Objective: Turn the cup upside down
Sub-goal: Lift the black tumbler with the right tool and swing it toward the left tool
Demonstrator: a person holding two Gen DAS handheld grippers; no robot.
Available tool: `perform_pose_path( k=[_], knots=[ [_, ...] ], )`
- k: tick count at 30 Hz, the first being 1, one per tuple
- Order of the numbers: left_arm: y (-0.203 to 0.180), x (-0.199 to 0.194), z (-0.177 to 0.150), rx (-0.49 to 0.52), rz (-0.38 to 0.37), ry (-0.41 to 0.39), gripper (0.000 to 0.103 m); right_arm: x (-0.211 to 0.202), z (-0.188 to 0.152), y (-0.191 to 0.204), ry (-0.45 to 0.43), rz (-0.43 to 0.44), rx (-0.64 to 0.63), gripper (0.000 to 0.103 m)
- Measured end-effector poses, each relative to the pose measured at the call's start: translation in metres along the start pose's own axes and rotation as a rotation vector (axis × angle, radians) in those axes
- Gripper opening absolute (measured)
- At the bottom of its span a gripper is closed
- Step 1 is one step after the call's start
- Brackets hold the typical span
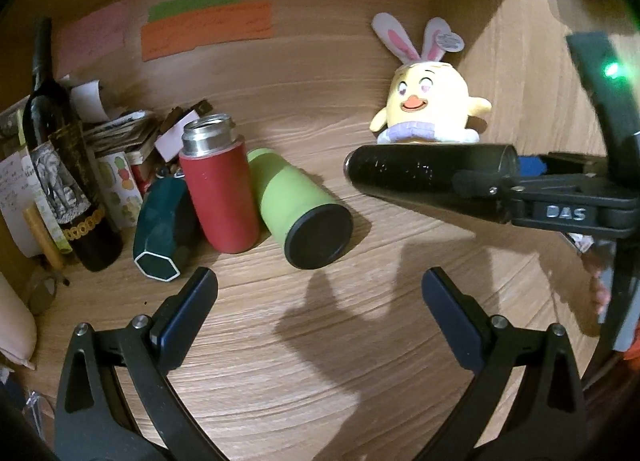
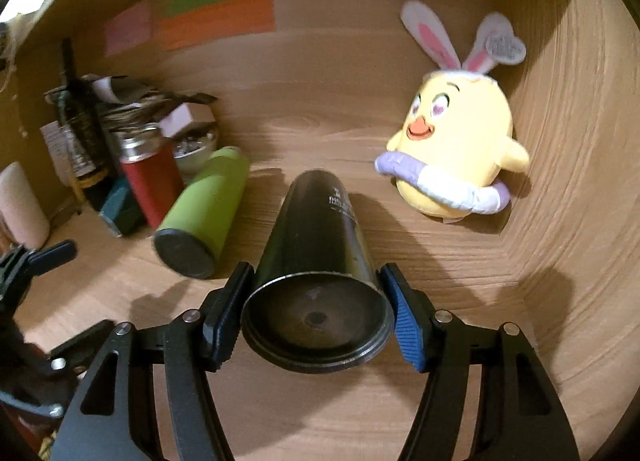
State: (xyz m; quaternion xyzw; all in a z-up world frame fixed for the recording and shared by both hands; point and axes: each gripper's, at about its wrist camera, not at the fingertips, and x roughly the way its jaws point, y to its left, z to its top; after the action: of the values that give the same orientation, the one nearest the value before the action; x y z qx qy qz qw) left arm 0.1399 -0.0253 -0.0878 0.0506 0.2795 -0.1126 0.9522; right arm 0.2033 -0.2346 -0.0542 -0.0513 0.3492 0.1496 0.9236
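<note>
Lying horizontal in the air above the pale wood-grain surface [image 1: 320,361], the tall black metal cup [image 2: 316,261] is clamped near its open mouth between the blue-padded fingers of the right hand-held gripper [image 2: 316,313]. Its long axis runs level with the surface: in the right wrist view the threaded rim faces the camera and the closed base points away toward the wooden back wall [image 2: 320,73]. In the left wrist view the same cup [image 1: 428,173] stretches sideways, base to the left and mouth to the right.

The left hand-held gripper [image 1: 320,301] stands wide open and holds nothing, low over bare wood near the front.

Open room lies under and in front of the cup, where only shadows fall. To the left, a light green cylindrical bottle with a black end [image 1: 300,209] lies on its side, leaning against an upright red bottle with a steel neck [image 1: 218,185]; a dark teal hexagonal box [image 1: 164,237] and a dark wine bottle with a printed label [image 1: 60,165] crowd the left corner. On the right, a yellow plush chick with rabbit ears [image 2: 460,149] sits close to the wooden side wall [image 2: 580,141], near the cup's far end but apart from it.
</note>
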Motion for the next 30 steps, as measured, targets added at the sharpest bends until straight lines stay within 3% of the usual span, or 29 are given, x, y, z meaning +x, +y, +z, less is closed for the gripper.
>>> perform_pose_path(
  k=[5,11,18,30],
  knots=[
    [-0.010,-0.003,-0.001,0.040,-0.035,-0.002,0.103,-0.026,-0.005,0.012,-0.024,0.018,-0.049,0.061],
    [-0.025,-0.005,0.001,0.093,-0.016,-0.020,0.103,-0.053,-0.016,0.023,-0.036,0.040,-0.114,0.061],
    [-0.042,0.001,0.006,0.135,-0.099,0.005,0.103,-0.081,-0.019,0.029,-0.068,0.082,-0.150,0.061],
    [-0.067,-0.017,0.001,0.181,-0.202,-0.059,0.103,-0.115,-0.021,0.040,-0.109,0.139,-0.224,0.061]
  ],
)
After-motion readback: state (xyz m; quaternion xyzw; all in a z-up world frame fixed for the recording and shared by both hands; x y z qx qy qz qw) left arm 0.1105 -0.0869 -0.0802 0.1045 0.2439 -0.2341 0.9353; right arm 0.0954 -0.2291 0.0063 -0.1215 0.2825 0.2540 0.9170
